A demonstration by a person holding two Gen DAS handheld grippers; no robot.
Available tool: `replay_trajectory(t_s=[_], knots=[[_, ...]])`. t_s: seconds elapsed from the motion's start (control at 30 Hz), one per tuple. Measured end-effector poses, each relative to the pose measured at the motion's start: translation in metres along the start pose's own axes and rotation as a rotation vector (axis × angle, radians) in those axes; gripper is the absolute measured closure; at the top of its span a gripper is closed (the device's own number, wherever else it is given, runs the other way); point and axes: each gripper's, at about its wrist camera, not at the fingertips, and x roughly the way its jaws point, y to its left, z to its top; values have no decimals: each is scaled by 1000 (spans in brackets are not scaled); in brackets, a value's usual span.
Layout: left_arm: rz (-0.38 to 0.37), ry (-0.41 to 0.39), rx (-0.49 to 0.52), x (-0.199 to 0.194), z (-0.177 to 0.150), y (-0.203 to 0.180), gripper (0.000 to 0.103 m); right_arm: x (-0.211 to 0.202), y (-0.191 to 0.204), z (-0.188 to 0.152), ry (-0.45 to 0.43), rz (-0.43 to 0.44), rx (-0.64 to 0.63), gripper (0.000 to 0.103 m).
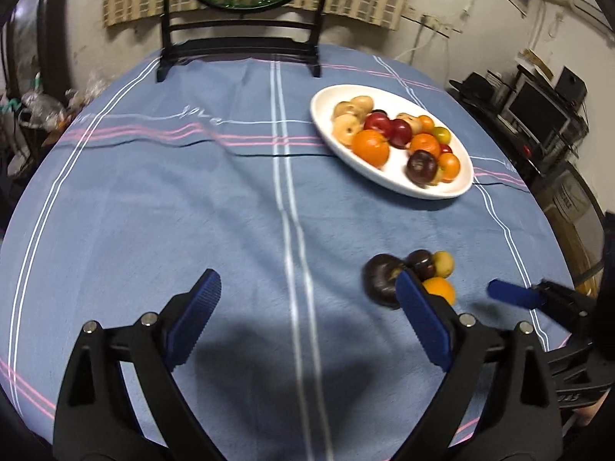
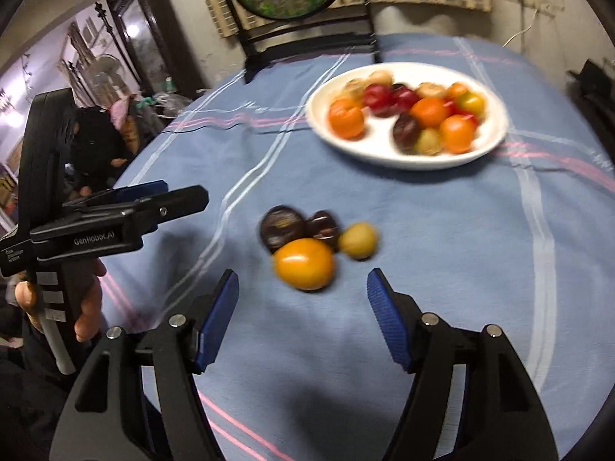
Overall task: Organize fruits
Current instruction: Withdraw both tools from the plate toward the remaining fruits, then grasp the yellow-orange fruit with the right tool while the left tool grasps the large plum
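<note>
Left wrist view: orange (image 1: 442,290) half hidden behind wide-open, empty left claw (image 1: 307,307); right claw (image 2: 301,296) agape, empty.

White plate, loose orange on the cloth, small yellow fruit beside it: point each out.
white plate (image 2: 388,153): right wrist view, bare near rim.
loose orange (image 2: 303,263): right wrist view, middle of its skin.
small yellow fruit (image 2: 359,240): right wrist view, centre.
</note>
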Motion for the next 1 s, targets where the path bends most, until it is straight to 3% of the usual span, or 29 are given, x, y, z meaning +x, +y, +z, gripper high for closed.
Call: replay_trajectory(t_s=[0.27, 0.37, 0.4, 0.43, 0.63, 0.83, 1.0], knots=[[9, -15, 14, -13, -12, 10, 9, 29, 10, 4, 14, -29, -19, 33], [-8, -8, 42, -13, -15, 3, 9, 44, 4, 5, 36, -43, -10, 46], [-11, -6, 52, -12, -15, 0, 9, 49, 1, 4, 38, -58, -10, 57], [-12, -2, 65, -11, -16, -4, 9, 48, -1, 2, 30, -45, -2, 59], [-15, 21, 122, 3, -12, -28, 9, 1, -11, -6, -55, -77, 7, 59], [-60, 47, 238, 31, -15, -69, 9, -36, -56, -18, -112, -161, 106, 59], [-58, 103, 294, 58, -14, -83, 20, -54, -74, -25, -156, -152, 145, 59]])
